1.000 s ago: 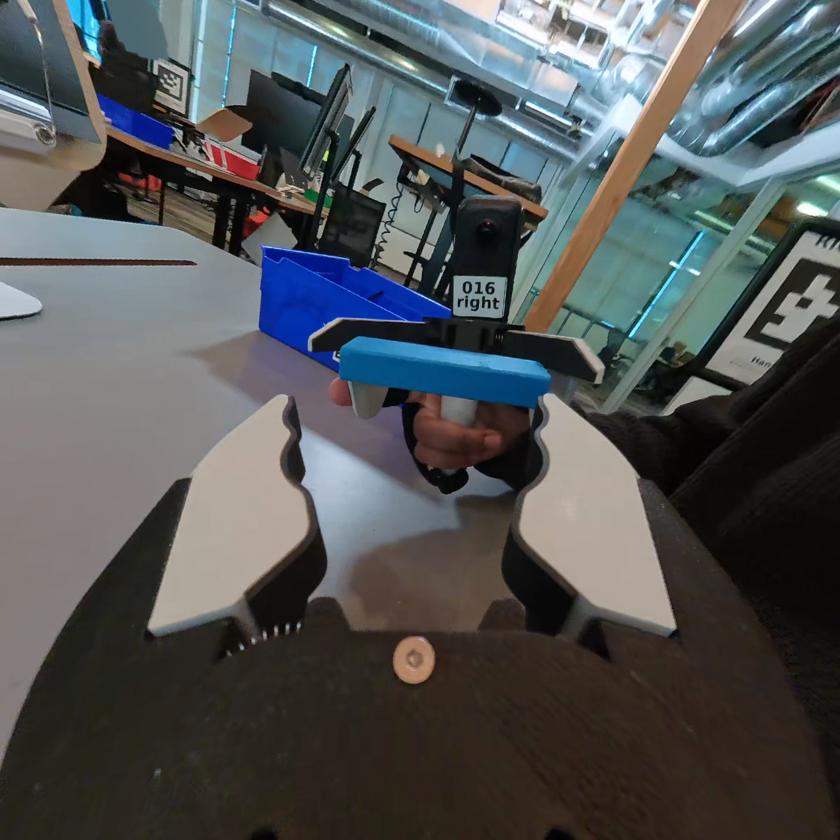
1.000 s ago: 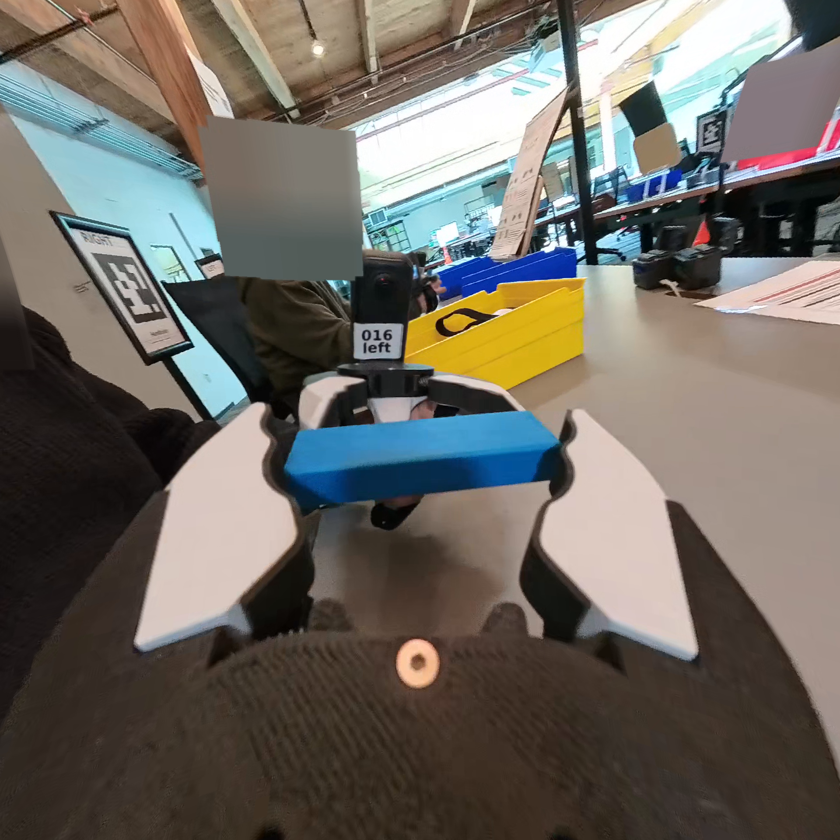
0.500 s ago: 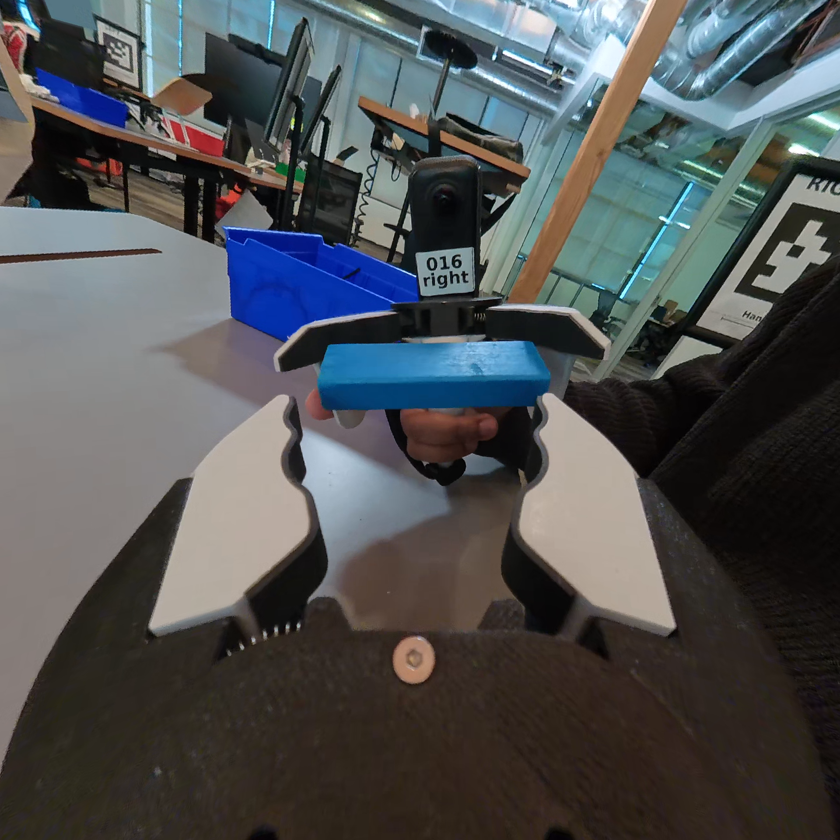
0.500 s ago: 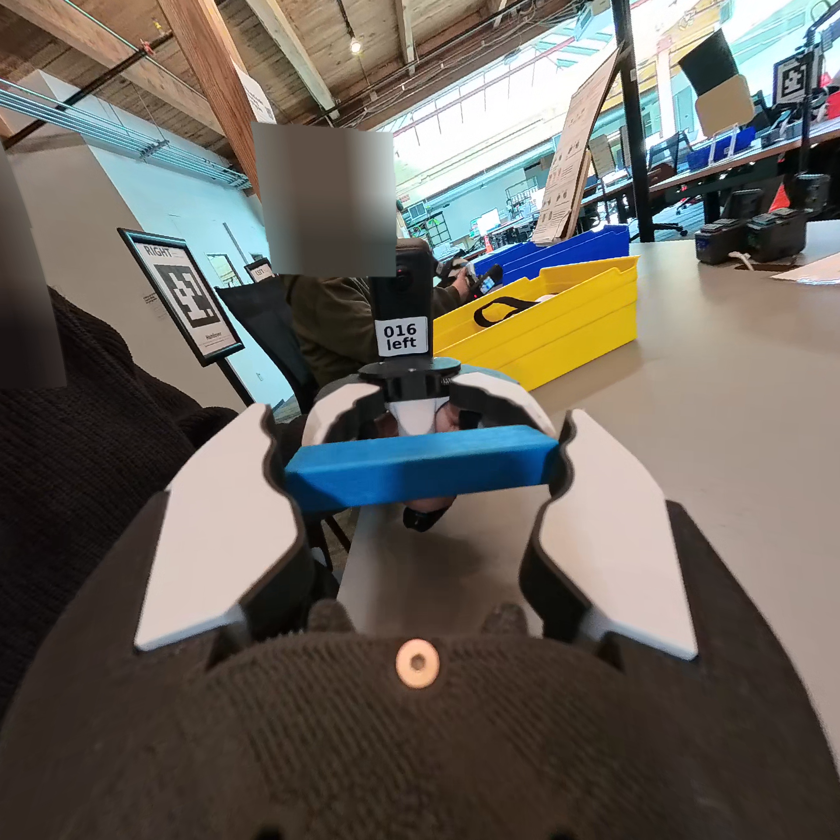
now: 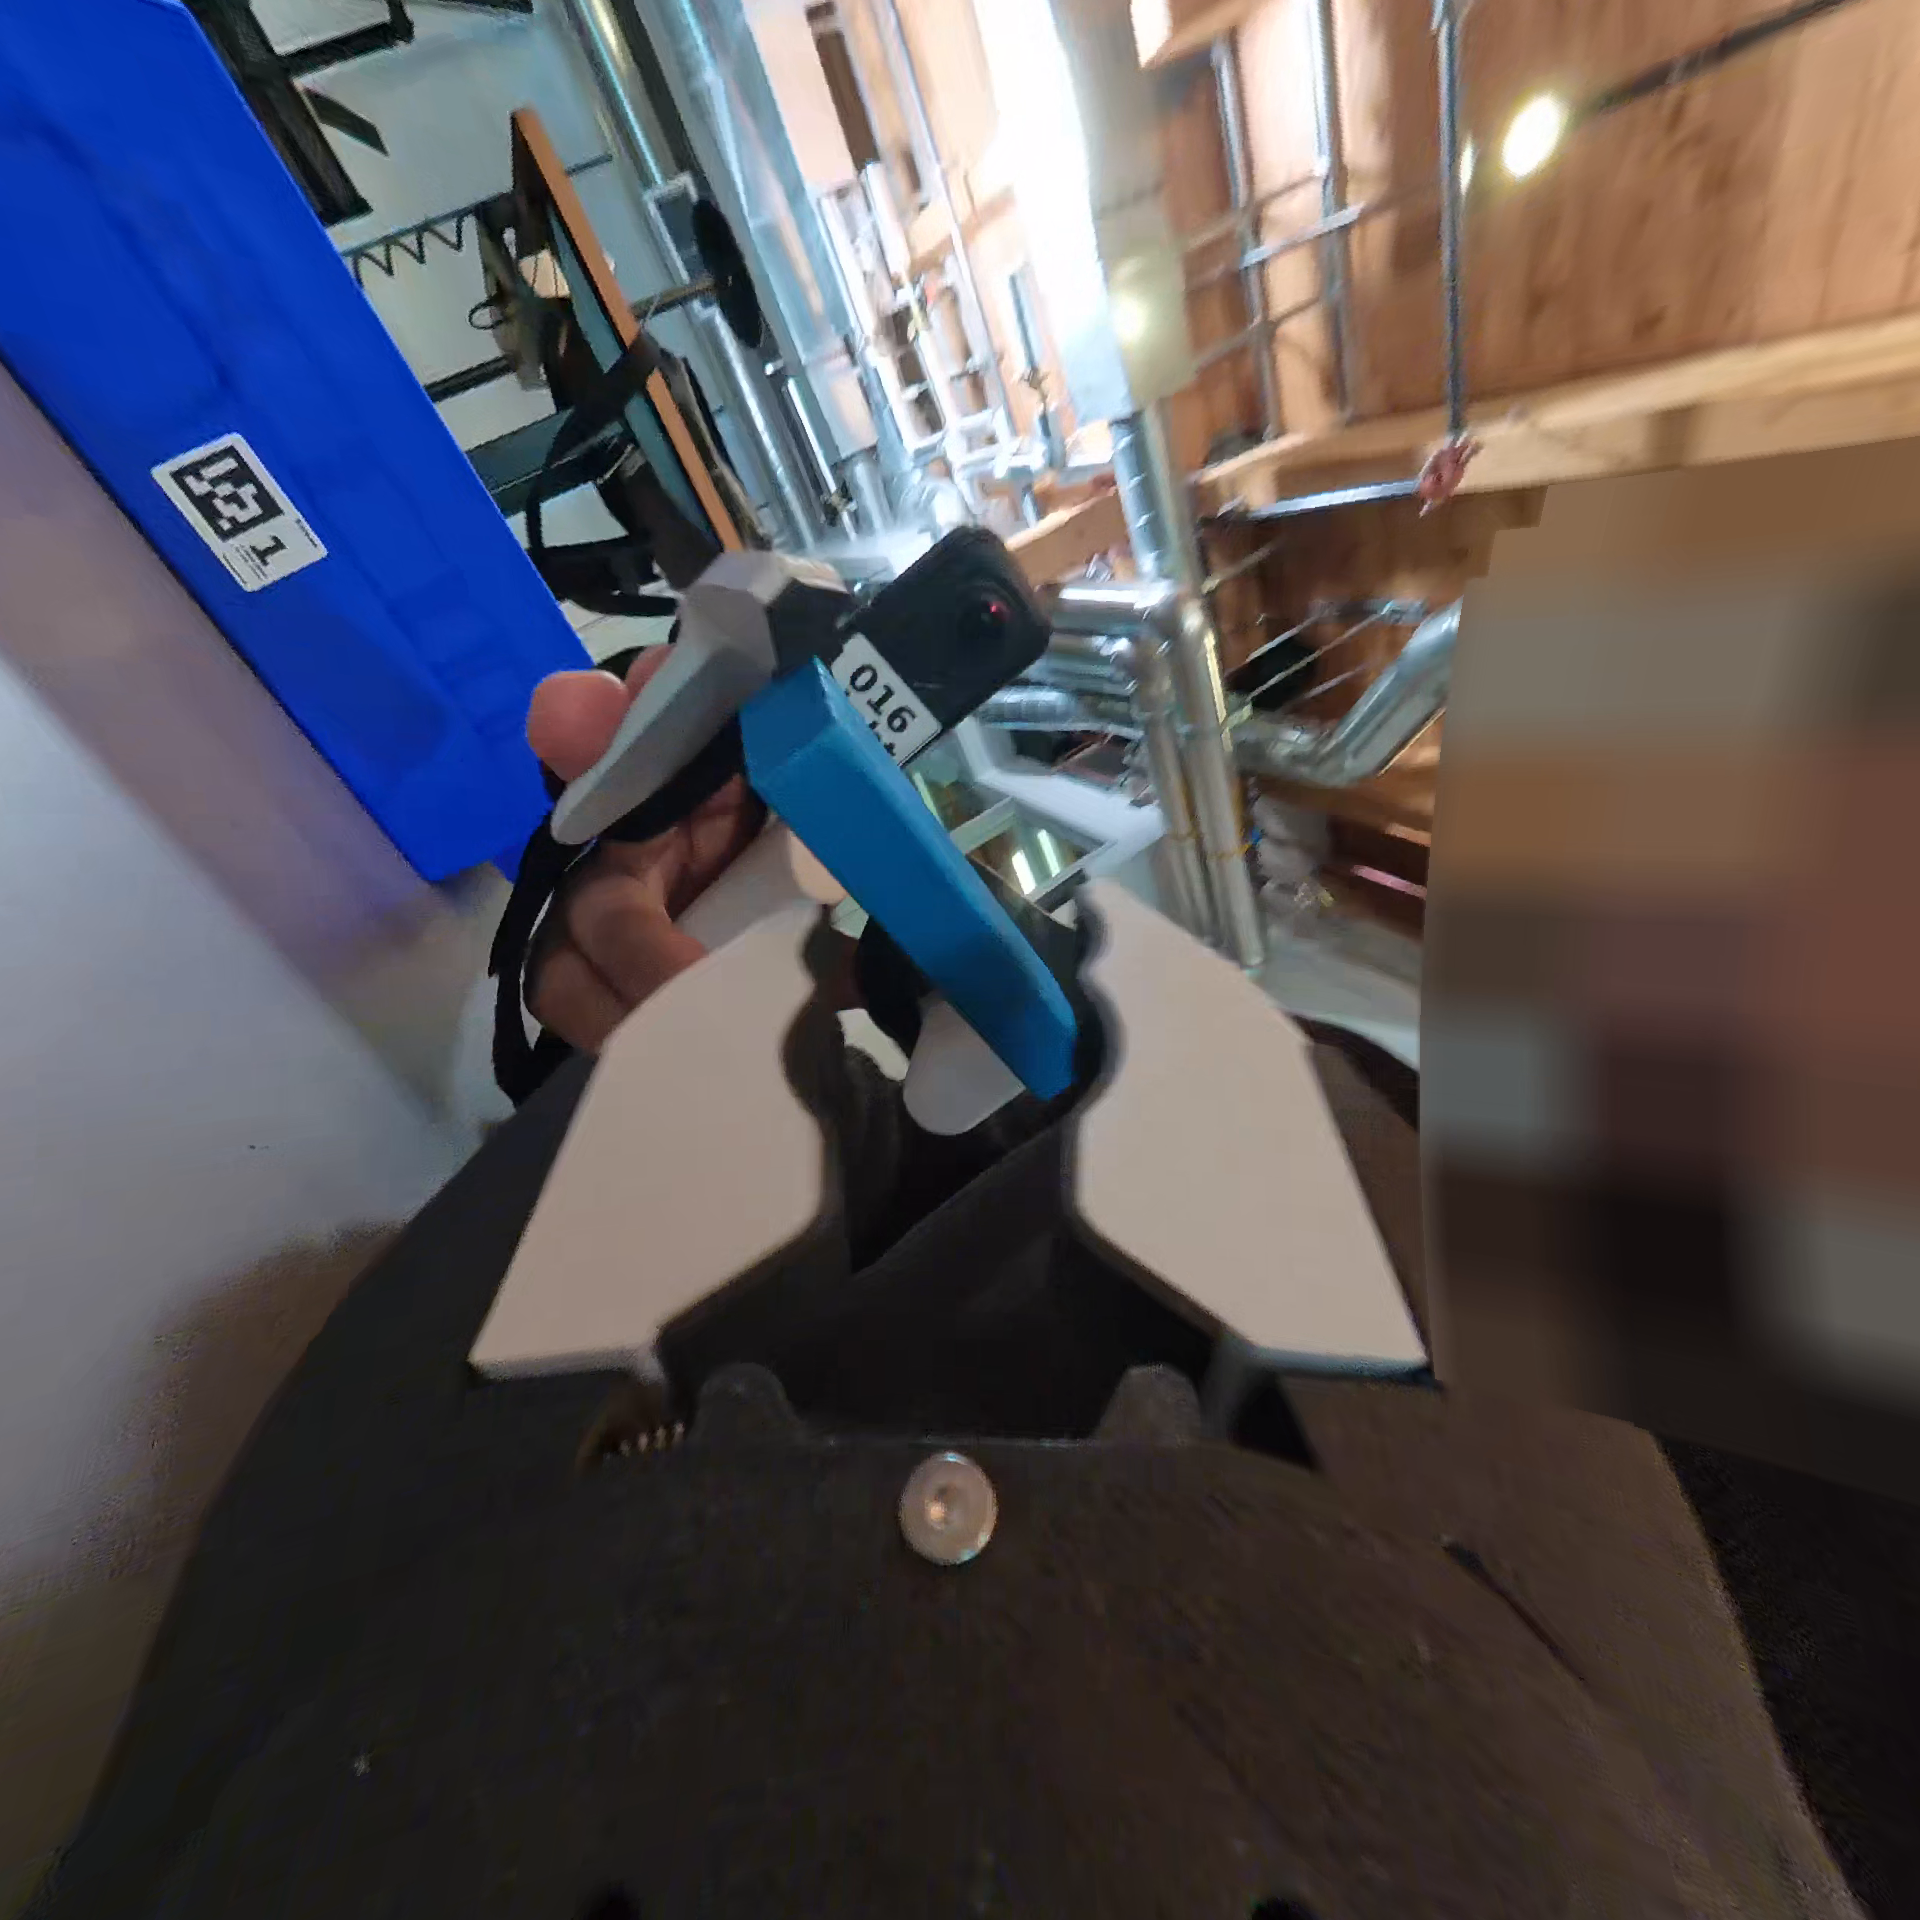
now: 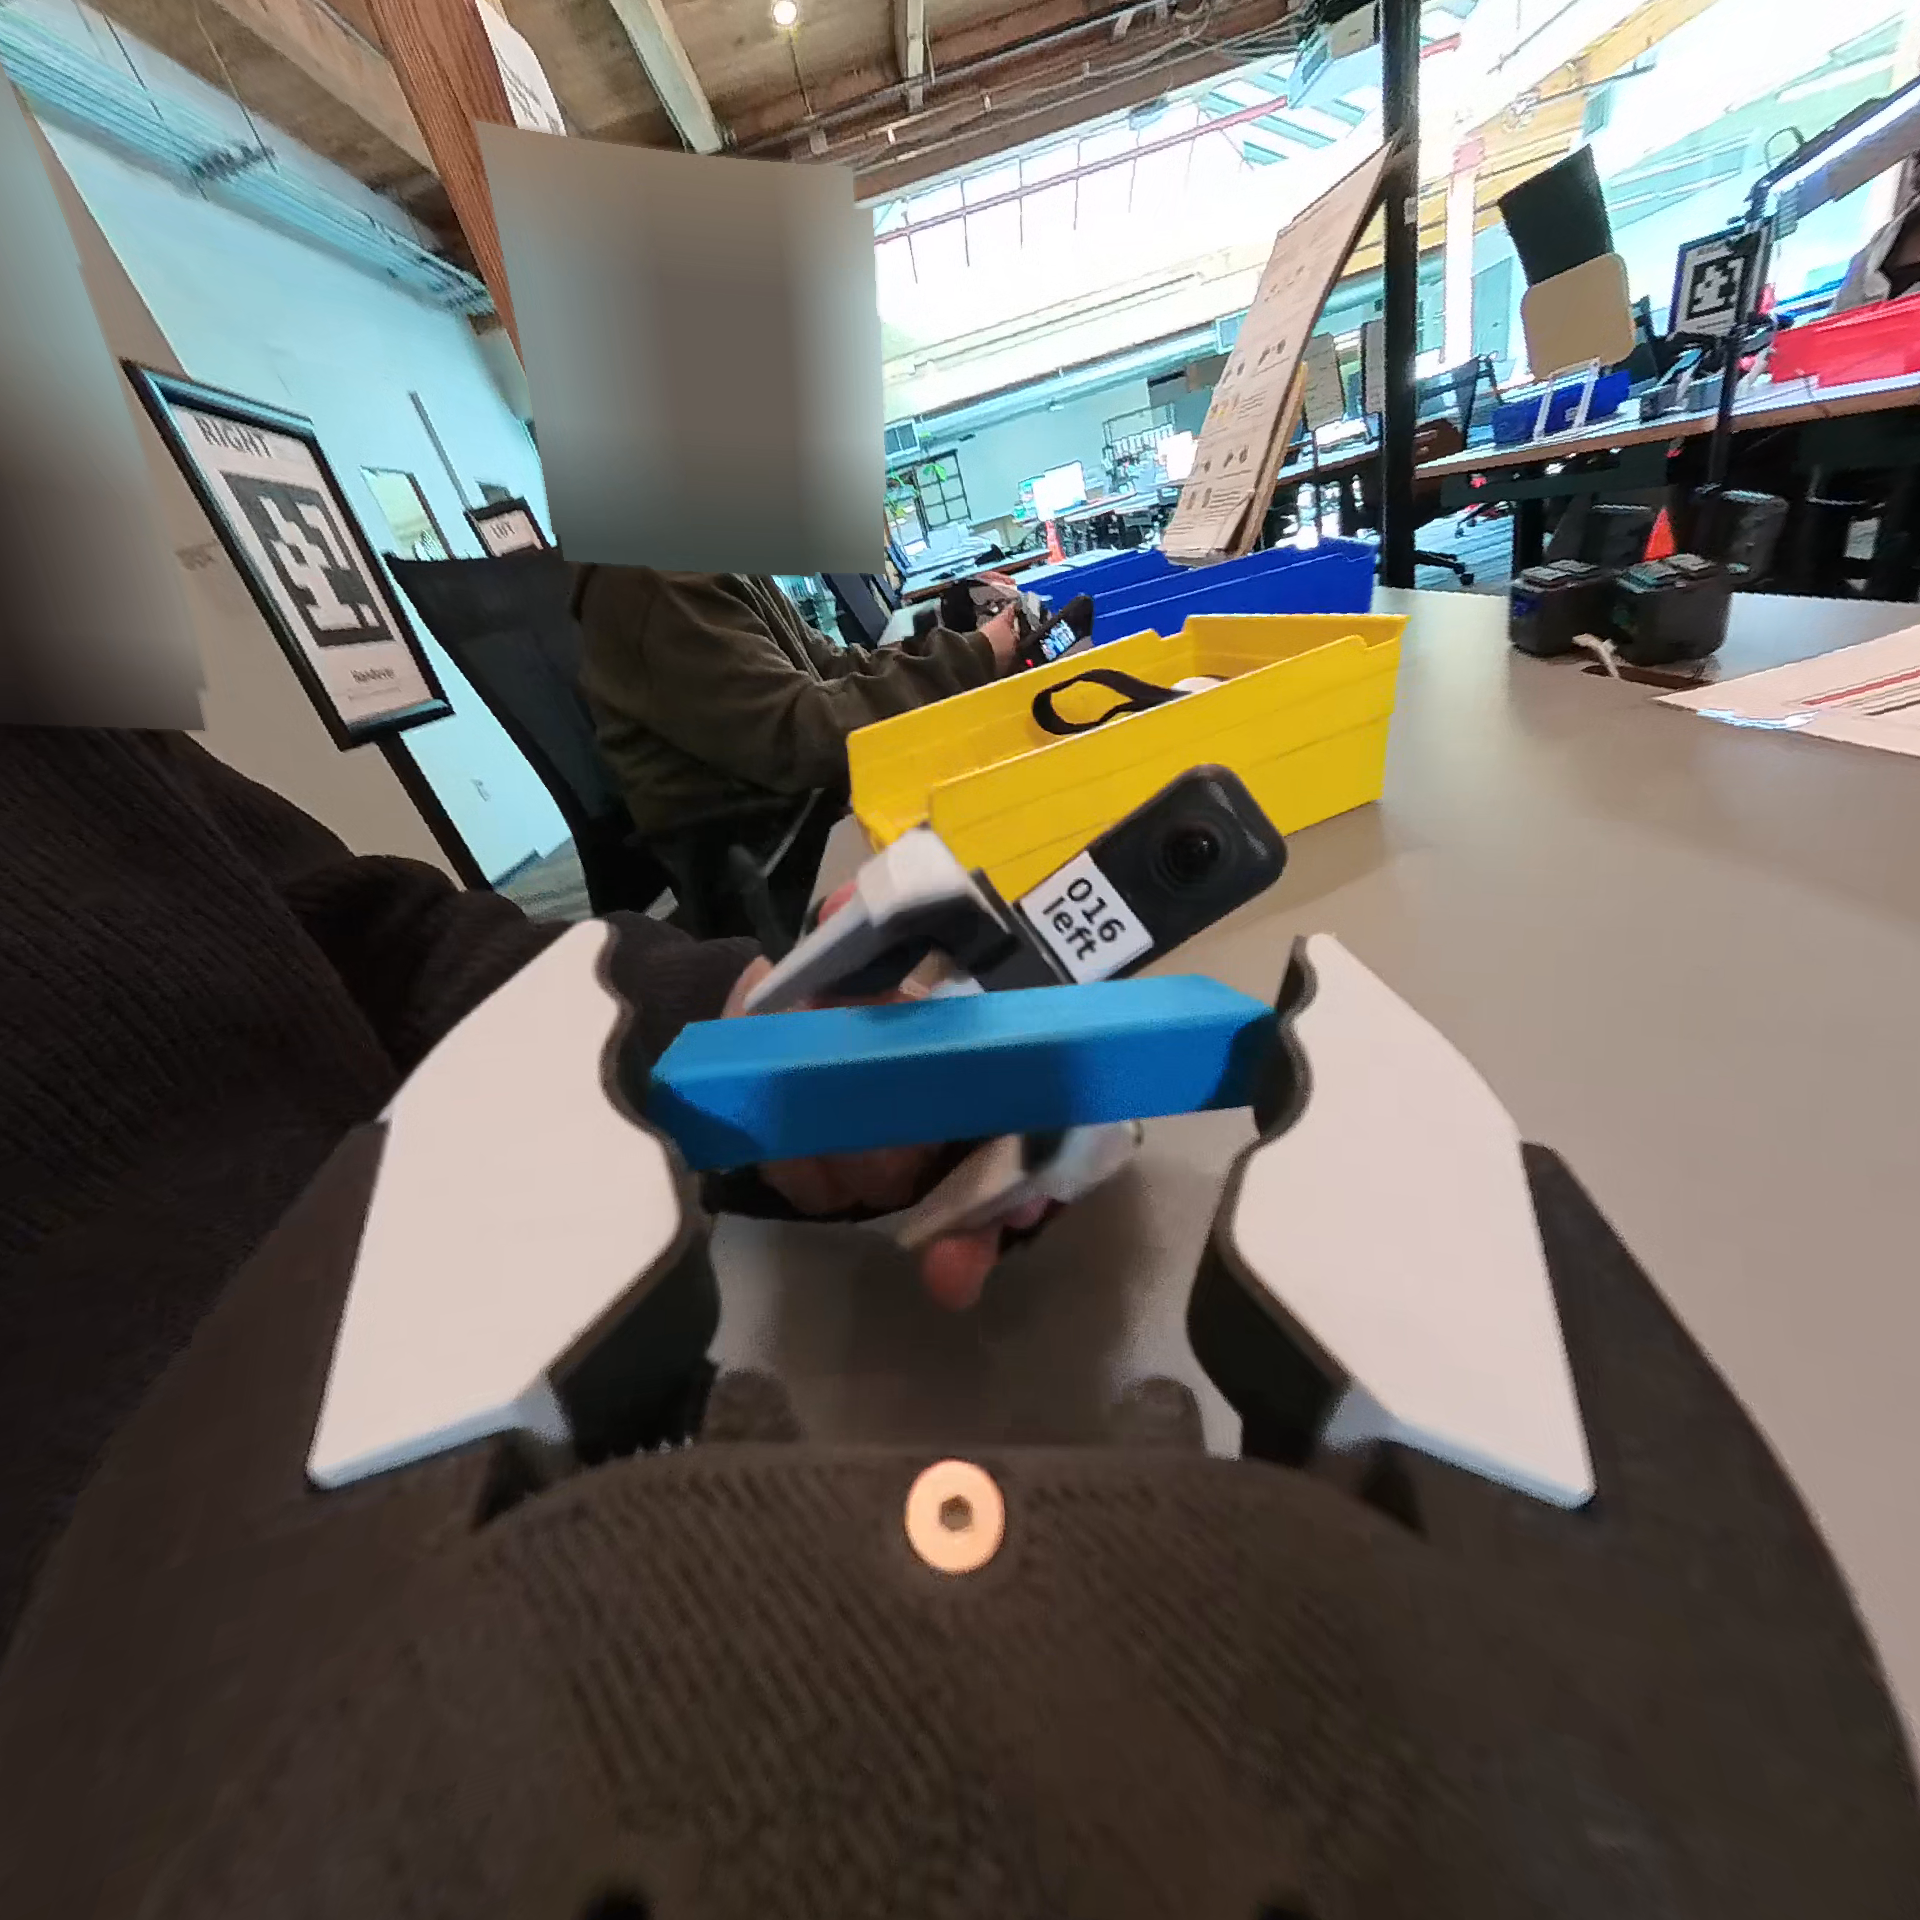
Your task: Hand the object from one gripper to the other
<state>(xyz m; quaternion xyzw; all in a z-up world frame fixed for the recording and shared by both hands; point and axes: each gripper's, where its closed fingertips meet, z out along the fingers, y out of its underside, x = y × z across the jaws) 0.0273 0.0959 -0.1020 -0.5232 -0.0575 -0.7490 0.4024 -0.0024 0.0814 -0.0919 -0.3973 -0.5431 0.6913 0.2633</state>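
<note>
A long blue block [image 6: 956,1070] spans my right gripper [image 6: 951,1018], which is shut on its two ends and holds it level above the grey table [image 6: 1558,935]. My left gripper [image 6: 842,1107] faces it, rolled to one side, with one finger above the block's middle and one below. In the left wrist view the block [image 5: 894,862] runs diagonally just past my left gripper [image 5: 951,935]. Its jaws are partly closed with a gap between them. The block's lower end sits by the right fingertip. The right gripper [image 5: 769,966] shows there on the block's ends.
A yellow bin [image 6: 1143,748] and a blue bin [image 6: 1226,582] stand on the table beyond the grippers. Another blue bin [image 5: 260,416] fills the upper left of the left wrist view. A seated person [image 6: 707,686] and a framed sign [image 6: 291,540] are at the left. Black devices [image 6: 1621,613] sit at the far right. Both grippers' tips are close together, under 4 cm apart.
My left gripper has rolled sideways, come up close to the block, and its jaws have narrowed. The right gripper still holds the block by its ends.
</note>
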